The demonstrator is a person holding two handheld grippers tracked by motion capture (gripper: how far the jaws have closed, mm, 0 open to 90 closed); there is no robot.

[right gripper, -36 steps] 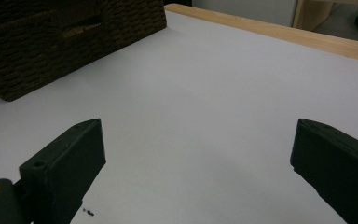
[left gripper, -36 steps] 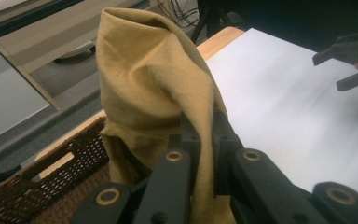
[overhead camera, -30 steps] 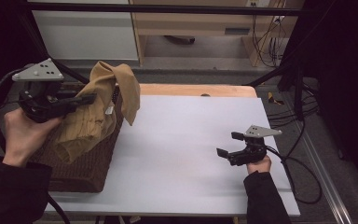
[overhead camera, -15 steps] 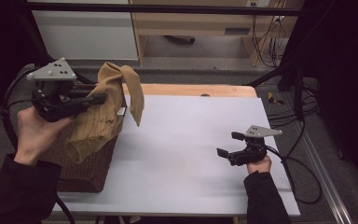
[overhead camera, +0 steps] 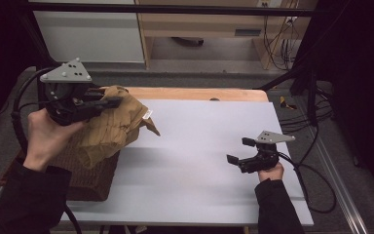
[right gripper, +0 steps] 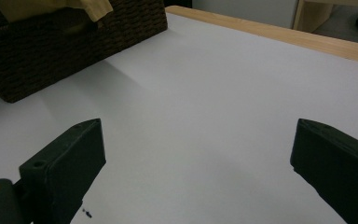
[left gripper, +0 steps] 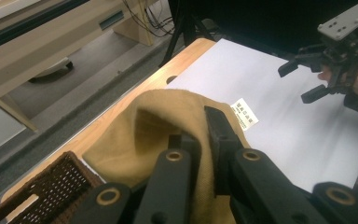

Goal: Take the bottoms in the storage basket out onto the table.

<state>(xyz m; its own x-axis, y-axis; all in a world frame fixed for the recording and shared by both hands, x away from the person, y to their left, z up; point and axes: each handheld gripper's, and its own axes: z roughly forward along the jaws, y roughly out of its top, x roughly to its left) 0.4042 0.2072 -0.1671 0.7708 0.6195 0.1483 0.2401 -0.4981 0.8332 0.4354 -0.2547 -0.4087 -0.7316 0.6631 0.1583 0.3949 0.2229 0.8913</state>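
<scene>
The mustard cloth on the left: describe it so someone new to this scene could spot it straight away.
Start at the white table and go to the dark woven basket at its left edge. Above that basket, the left gripper is shut on a mustard cloth. It is the one soft, yellow-brown thing there, with a small white label on it.

Right tool gapes above white table (basket beyond, apparently wicker).
</scene>
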